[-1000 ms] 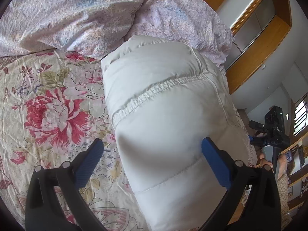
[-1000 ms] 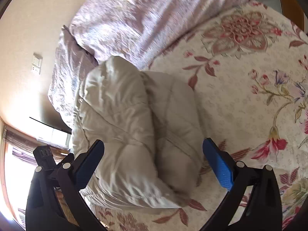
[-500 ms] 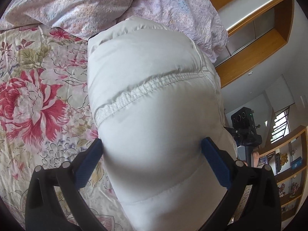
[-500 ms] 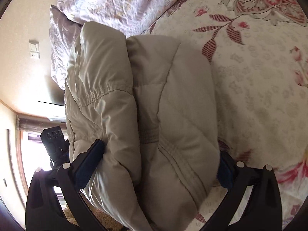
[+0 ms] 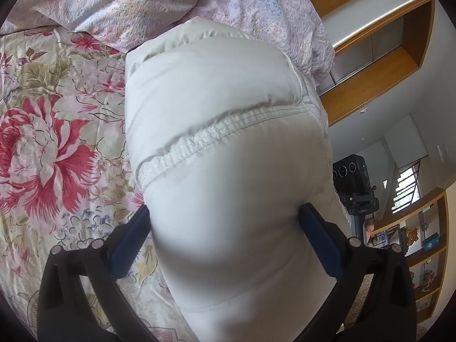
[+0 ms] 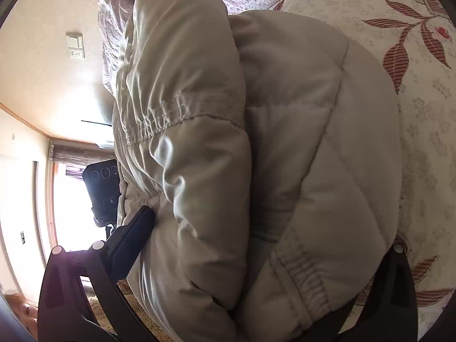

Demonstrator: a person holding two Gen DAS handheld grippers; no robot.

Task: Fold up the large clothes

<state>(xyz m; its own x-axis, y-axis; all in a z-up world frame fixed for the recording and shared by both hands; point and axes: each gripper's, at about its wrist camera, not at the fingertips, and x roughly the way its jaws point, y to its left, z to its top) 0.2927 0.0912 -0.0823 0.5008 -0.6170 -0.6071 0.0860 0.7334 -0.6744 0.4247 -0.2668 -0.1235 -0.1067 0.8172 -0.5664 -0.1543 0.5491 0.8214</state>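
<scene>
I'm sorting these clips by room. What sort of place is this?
Most likely a home bedroom: the folded puffy jacket lies on a floral bedspread beside a rumpled lilac duvet, with wooden shelves along the wall.

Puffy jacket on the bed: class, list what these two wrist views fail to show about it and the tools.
- Right wrist view: the right tool has one finger hidden under the puffy jacket.
- Left wrist view: the jacket's near end is blurred, between the left tool fingers.
- Both views: the jacket's underside, hidden against the floral bedspread.
</scene>
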